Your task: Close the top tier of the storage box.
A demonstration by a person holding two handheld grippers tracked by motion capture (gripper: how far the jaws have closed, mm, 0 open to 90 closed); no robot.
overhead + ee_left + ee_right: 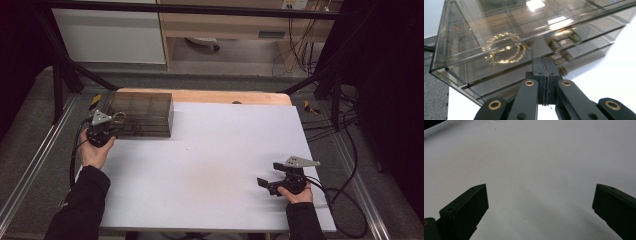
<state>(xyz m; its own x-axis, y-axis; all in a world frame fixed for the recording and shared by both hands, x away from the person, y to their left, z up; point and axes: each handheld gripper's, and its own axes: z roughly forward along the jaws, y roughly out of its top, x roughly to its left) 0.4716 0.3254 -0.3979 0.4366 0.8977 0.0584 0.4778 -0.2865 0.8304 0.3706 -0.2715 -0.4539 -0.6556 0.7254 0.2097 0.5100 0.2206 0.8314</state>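
Smoked-plastic drawer box (142,114) stands at the counter's (210,165) far left corner, a gold chain (504,48) inside. Left gripper (545,75) sits against its lower front, jaws pressed together, apparently pinching nothing. Right gripper (267,184) rests well apart, jaws spread. Judgement: box rigid, light, slick, scratch-prone; best taken hold of by a drawer's front edge.

Gold chain (504,48) blurred behind smoky box (486,30) wall; box corners cut off by frame edge
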